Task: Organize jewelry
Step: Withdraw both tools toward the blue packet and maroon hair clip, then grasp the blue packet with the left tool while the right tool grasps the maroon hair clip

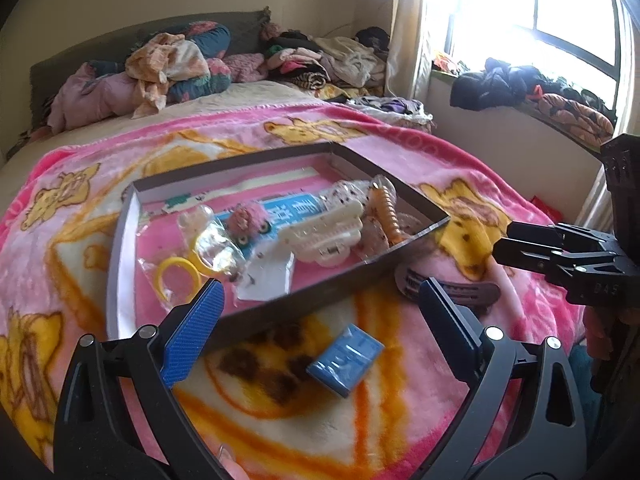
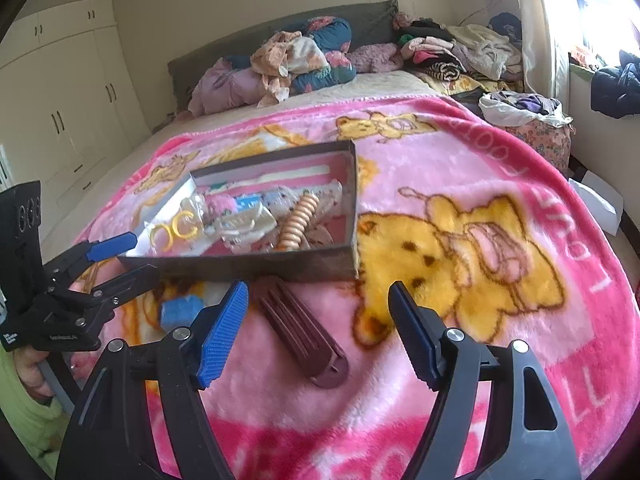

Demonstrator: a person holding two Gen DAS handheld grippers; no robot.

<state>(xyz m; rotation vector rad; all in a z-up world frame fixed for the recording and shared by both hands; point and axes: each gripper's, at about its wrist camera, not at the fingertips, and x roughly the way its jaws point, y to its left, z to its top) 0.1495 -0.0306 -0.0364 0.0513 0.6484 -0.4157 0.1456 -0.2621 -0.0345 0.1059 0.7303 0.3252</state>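
Note:
A shallow grey tray (image 1: 304,304) lies on the pink blanket and holds a white claw clip (image 1: 320,236), an orange spiral clip (image 1: 390,216), yellow rings in a clear bag (image 1: 178,276) and a pink fuzzy piece (image 1: 246,220). My left gripper (image 1: 320,296) is open just before the tray's near wall. A small blue box (image 1: 345,354) lies on the blanket between its fingers, untouched. My right gripper (image 2: 318,296) is open over a brown hair clip (image 2: 300,328), which lies flat on the blanket beside the tray (image 2: 260,266). Each view shows the other gripper (image 1: 502,240) (image 2: 142,254) at its edge.
The pink cartoon blanket (image 2: 480,200) covers the near half of a bed. Piled clothes and bedding (image 2: 304,64) sit at the headboard. White wardrobes (image 2: 68,92) stand left, and a window sill with dark clothes (image 1: 520,84) is on the right.

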